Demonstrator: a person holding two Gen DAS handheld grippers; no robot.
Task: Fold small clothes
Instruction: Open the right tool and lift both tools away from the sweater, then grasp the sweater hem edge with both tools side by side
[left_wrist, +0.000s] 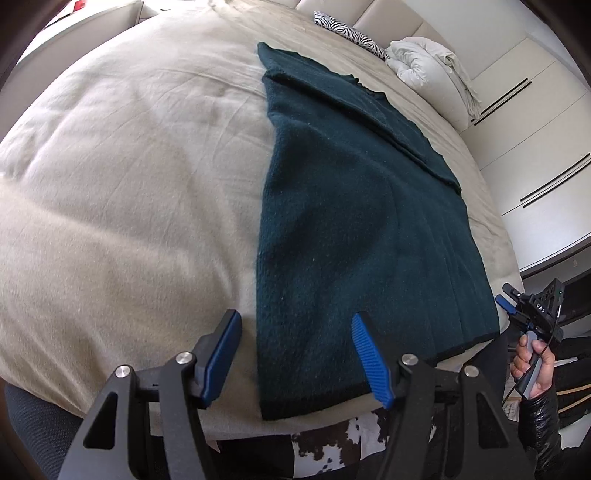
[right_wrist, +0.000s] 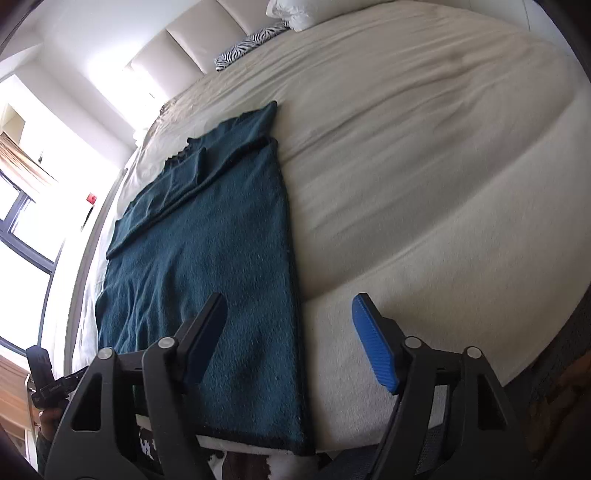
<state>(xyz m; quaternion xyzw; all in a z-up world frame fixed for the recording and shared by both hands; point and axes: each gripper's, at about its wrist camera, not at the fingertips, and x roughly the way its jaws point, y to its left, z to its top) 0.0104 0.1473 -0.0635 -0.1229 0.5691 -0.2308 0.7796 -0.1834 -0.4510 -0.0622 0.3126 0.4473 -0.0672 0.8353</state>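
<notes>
One legible marking: white letters "DAS" on the black housing of the right gripper (left_wrist: 511, 306), seen in the left wrist view just behind its blue-padded fingers (left_wrist: 503, 303). In the right wrist view, small light lettering on the left gripper body, behind its fingers at the picture's edge; too blurred to read.

Open left claw (left_wrist: 295, 354) hovers over teal garment (left_wrist: 354, 229) folded lengthwise on bed (left_wrist: 129, 166).

Folded garment (left_wrist: 369, 221) flat on bed (left_wrist: 129, 184) (near edge), pillows (left_wrist: 424, 66) behind.
</notes>
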